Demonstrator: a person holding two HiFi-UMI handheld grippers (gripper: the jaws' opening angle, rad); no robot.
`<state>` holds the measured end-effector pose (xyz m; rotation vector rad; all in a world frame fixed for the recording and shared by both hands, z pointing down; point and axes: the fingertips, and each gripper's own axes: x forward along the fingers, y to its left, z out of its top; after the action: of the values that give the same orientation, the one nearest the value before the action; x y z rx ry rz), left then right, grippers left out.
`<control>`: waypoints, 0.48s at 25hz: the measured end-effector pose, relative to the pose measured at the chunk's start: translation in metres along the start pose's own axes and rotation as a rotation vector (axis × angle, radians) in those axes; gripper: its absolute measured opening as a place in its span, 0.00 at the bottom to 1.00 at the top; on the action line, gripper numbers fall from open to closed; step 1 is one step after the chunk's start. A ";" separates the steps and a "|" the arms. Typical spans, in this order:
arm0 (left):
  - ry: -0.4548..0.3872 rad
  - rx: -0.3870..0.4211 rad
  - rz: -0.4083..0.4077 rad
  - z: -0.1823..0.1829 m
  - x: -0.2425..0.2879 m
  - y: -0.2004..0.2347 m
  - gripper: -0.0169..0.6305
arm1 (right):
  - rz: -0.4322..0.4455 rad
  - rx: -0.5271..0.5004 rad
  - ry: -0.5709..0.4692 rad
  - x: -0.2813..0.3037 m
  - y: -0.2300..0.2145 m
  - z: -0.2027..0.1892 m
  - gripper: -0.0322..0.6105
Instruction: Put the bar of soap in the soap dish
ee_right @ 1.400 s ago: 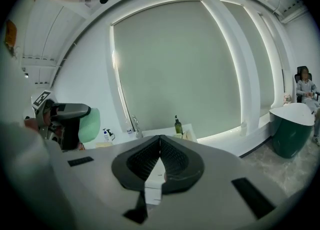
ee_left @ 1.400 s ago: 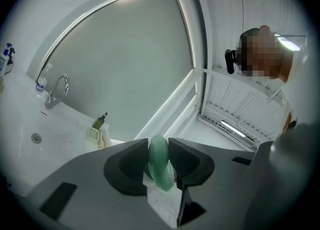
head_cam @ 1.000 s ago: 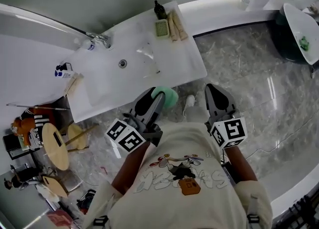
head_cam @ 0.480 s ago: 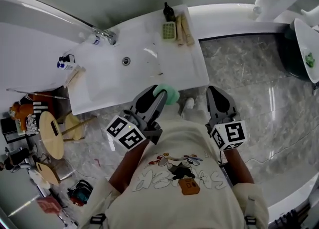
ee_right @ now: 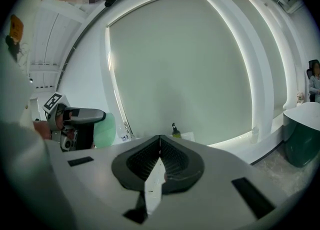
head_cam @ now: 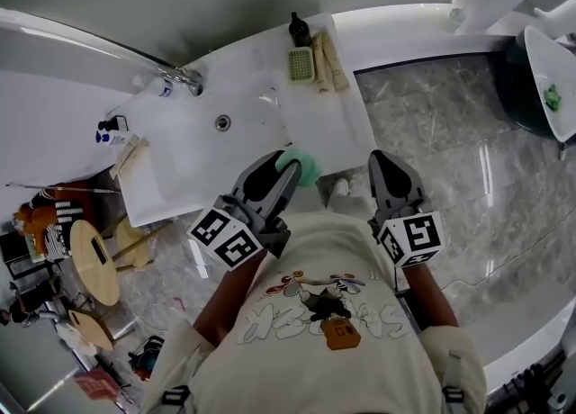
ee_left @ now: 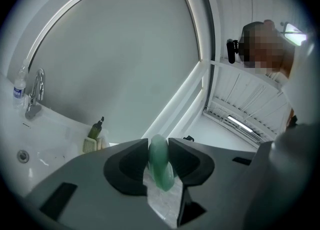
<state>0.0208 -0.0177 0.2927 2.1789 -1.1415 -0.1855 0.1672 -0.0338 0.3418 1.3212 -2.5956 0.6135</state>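
My left tongs (head_cam: 286,171) are clamped on the bar of soap (head_cam: 301,167), a pale green cake pinched across its flat faces. Only its lower part sits between the pads, and most of it stands proud of the tips. My right tongs (head_cam: 385,169) are pressed together with nothing in them, hanging at 3 o'clock of the left pair over the floor.

The soap hangs right at the near edge of the counter (head_cam: 346,124). The green slatted soap dish (head_cam: 301,63) lies well off at 12 o'clock, by the back wall.

My worry is the grip. Soap is slick, and with so little of it in the pads I judge a harder squeeze or a jolt could shoot it out. From here it might drop to the stone floor rather than onto the counter.

The dish is also crowded. A dark bottle (head_cam: 297,30) stands just at its 12 o'clock and beige rolls (head_cam: 325,61) lie at its 3 o'clock, so coming in too far could tip the bottle. The basin (head_cam: 222,121) lies at 10 o'clock of the soap, and a bar dropped short could slide into it.
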 end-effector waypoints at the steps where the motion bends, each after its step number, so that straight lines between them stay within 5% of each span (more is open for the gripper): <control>1: 0.002 0.005 -0.004 0.003 0.002 0.004 0.24 | -0.002 -0.005 0.006 0.004 0.000 0.001 0.06; 12: 0.002 0.022 -0.036 0.023 0.023 0.045 0.24 | 0.017 -0.055 0.078 0.047 0.009 -0.004 0.06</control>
<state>-0.0053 -0.0651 0.3065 2.2191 -1.1089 -0.1877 0.1317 -0.0619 0.3587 1.2349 -2.5444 0.5802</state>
